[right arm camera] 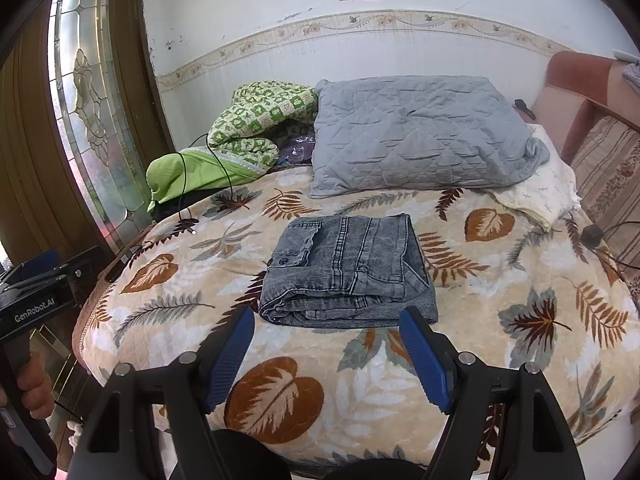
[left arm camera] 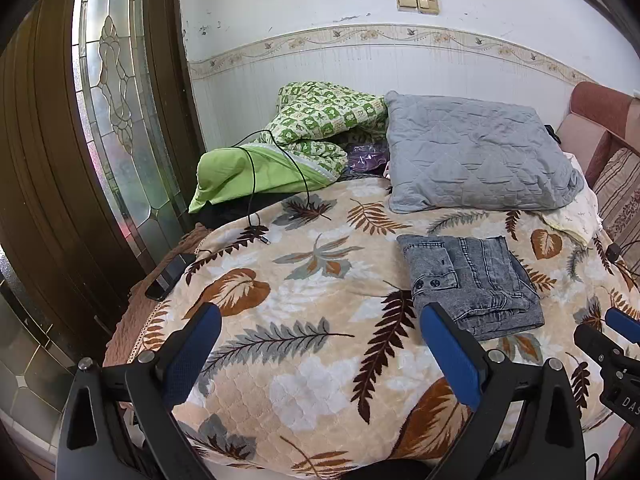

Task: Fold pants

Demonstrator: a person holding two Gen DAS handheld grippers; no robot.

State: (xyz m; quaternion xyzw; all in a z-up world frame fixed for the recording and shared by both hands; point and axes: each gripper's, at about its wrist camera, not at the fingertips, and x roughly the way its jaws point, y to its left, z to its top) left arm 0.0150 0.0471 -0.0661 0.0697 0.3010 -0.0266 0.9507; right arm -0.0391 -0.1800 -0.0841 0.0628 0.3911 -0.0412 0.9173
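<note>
Nearest the cameras, the left hand-held gripper (left arm camera: 320, 344) and the right hand-held gripper (right arm camera: 326, 354) both hang over the front of the bed (right arm camera: 500, 380), each with its blue-padded jaws standing well apart and nothing between them. Neither one touches any cloth. At the left edge of the right wrist view a hand (right arm camera: 34, 384) can be seen gripping the handle of the left tool.

Just beyond the right gripper's fingertips lie the pants (right arm camera: 348, 272), grey washed denim, already folded into a compact, several-layered rectangle that rests flat on the leaf-patterned blanket (right arm camera: 280, 392) near the middle of the bed. Its edges look fairly square, with a buttoned pocket flap showing on top (the layers at the near edge sit a little unevenly).

By my reading the folding is essentially done: no leg or waistband trails loose, and what remains is at most a light tidying or pressing of the stack.

Farther back sit a grey quilted pillow (right arm camera: 416, 136), a green patterned quilt (right arm camera: 260, 120) with a black cable (right arm camera: 208, 160) draped over it, and then the wall (right arm camera: 280, 0).
</note>
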